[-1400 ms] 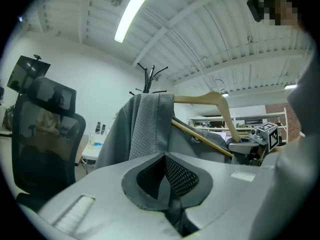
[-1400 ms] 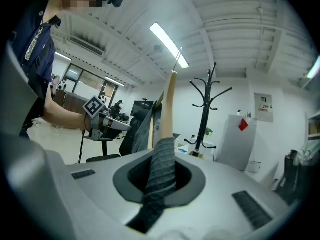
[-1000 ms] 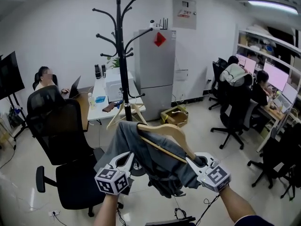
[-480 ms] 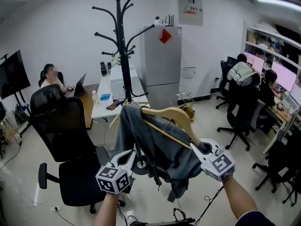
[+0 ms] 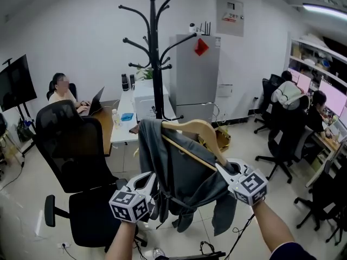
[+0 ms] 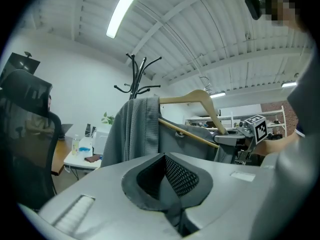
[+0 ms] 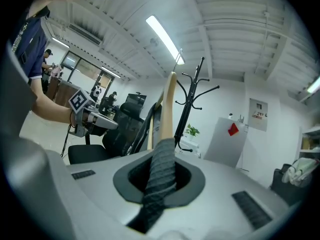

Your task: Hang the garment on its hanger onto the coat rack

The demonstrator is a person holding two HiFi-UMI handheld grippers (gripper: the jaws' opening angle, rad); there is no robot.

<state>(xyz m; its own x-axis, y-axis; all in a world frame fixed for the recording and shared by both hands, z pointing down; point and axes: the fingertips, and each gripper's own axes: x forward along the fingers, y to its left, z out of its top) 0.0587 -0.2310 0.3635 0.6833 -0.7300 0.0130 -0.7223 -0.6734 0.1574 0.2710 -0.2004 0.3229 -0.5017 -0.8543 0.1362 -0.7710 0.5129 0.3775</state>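
Garment [image 5: 183, 169] and hanger [image 5: 198, 129] rose nearer coat rack [image 5: 156, 64].

— Any writing you can read from there?

— None I can make out. The grey wall box [image 5: 230, 15] carries a small label with red print, too small for me. The red diamond sticker [image 5: 201, 46] on the tall silver refrigerator [image 5: 192, 83] shows no clear character. The cubes on my left gripper [image 5: 150, 179] and right gripper [image 5: 221, 171] show only black-and-white square patterns, no letters.
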